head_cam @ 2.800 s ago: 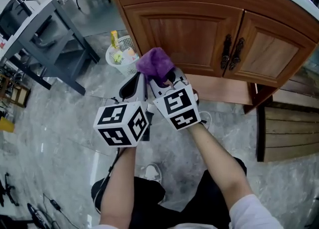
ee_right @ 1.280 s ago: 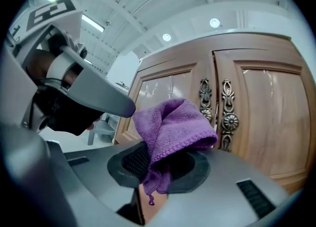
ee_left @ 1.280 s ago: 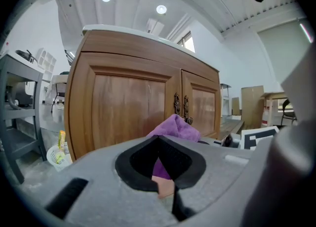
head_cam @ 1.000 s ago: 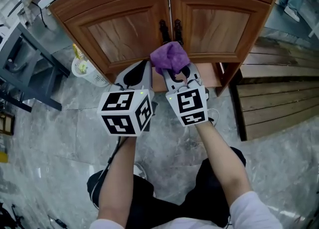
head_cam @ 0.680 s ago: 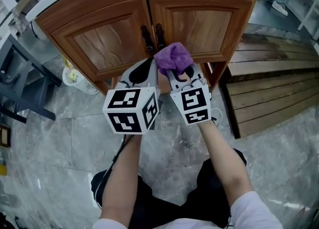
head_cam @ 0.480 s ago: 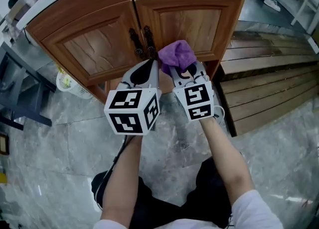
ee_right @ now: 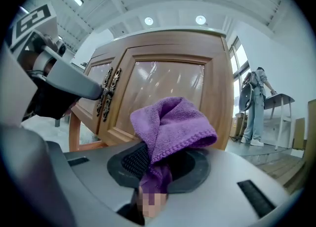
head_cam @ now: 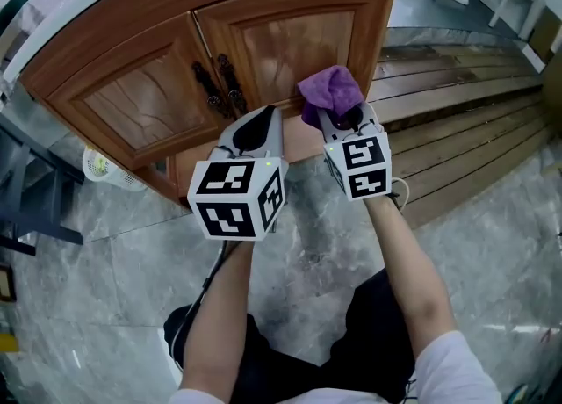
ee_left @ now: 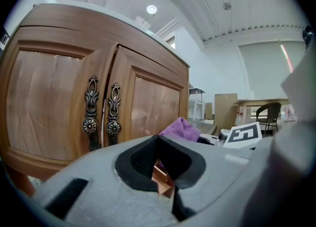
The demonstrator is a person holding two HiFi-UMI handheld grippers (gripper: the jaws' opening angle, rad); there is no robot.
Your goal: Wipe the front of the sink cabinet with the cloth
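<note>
Purple cloth [head_cam: 330, 93] near cabinet door [head_cam: 299, 46], white basket [head_cam: 110, 169] aside

Looking along the left claw [ee_left: 159, 144], its two dark-padded jaws are pressed together at the tips with nothing pinched between them (only a sliver of brown wood shows through the slit below). Straight ahead stands the sink cabinet [ee_left: 148, 97], both wooden doors closed, with a pair of ornate dark handles [ee_left: 90, 113] side by side at the seam. Over the claw's right side pokes the purple cloth [ee_left: 181, 128], bunched up near the right-hand door. Beside it sits the right claw's marker cube [ee_left: 244, 134].
</note>
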